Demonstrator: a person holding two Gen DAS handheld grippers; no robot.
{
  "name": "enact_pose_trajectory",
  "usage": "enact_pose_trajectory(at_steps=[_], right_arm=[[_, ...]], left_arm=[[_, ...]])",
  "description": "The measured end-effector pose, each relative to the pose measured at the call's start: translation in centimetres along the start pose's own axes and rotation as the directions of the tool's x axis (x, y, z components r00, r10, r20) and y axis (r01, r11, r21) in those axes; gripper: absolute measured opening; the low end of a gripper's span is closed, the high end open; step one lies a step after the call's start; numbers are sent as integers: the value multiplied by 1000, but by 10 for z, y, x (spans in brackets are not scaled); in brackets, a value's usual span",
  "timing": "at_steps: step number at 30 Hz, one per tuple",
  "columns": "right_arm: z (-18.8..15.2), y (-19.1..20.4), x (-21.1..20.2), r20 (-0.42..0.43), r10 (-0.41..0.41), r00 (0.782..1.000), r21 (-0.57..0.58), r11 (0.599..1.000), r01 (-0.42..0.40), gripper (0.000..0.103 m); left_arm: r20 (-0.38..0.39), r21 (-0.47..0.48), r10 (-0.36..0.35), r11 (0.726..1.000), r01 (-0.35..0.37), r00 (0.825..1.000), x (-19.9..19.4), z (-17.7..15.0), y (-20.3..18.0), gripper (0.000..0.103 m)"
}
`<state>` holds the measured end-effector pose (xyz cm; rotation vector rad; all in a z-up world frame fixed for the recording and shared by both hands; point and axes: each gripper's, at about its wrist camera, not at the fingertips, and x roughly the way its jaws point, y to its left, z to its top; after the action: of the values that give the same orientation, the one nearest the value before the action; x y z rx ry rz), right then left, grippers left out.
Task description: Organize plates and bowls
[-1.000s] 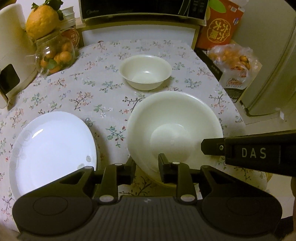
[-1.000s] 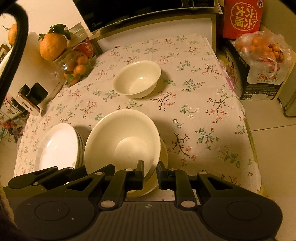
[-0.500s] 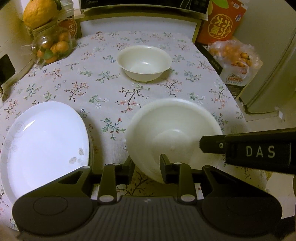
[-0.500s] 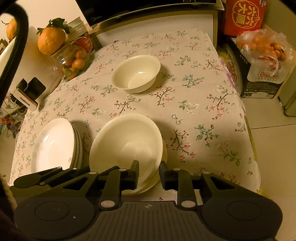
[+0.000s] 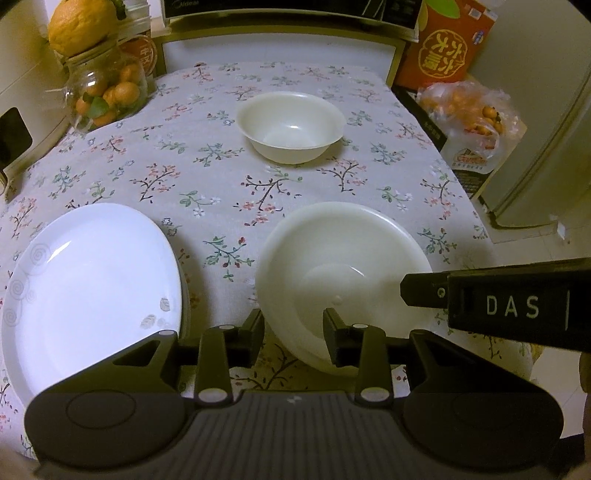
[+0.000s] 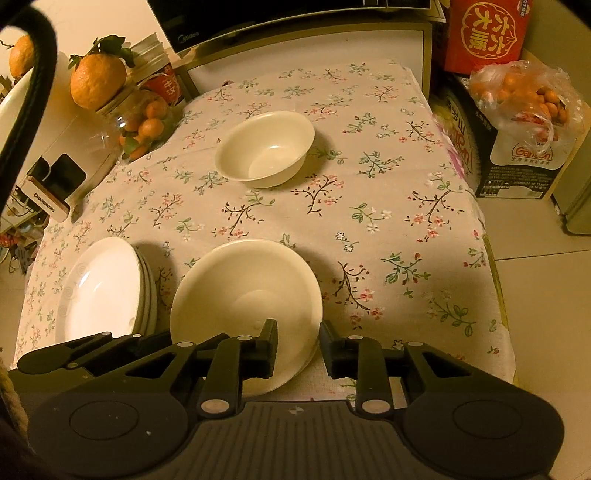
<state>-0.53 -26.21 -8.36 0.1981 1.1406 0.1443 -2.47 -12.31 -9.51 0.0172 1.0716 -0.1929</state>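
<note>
A large cream bowl (image 5: 343, 258) (image 6: 245, 291) sits nested on other cream dishes at the table's near edge. A small cream bowl (image 5: 290, 125) (image 6: 266, 147) stands alone farther back. A stack of white plates (image 5: 88, 288) (image 6: 103, 291) lies at the near left. My left gripper (image 5: 293, 332) is open, its jaws on either side of the large bowl's near left rim. My right gripper (image 6: 297, 343) is open, its jaws astride the bowl's near right rim, touching nothing I can see.
A glass jar of oranges (image 5: 105, 92) (image 6: 144, 125) stands at the back left by a white appliance (image 5: 14, 110). A red carton (image 6: 487, 33) and a bag of oranges (image 6: 528, 96) sit off the table's right side. The flowered tablecloth (image 5: 207, 177) covers the table.
The large bowl has gone down from a raised tilt to rest flat in the stack. My right gripper's jaws have opened wider. Both cameras have pulled back slightly.
</note>
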Motion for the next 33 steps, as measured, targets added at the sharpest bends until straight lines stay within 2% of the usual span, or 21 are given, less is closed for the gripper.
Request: enact_pose_trajectory(at_steps=[4, 18, 33], right_arm=[[0, -1, 1, -1, -2, 1000, 1, 1000, 2, 26], [2, -5, 0, 9, -6, 1000, 11, 1000, 6, 27], [20, -11, -2, 49, -6, 999, 50, 999, 3, 34]], left_arm=[[12, -9, 8, 1000, -8, 1000, -3, 2, 2, 39], [37, -15, 14, 1000, -14, 999, -9, 8, 5, 44], [93, -21, 77, 997, -76, 993, -13, 31, 10, 49]])
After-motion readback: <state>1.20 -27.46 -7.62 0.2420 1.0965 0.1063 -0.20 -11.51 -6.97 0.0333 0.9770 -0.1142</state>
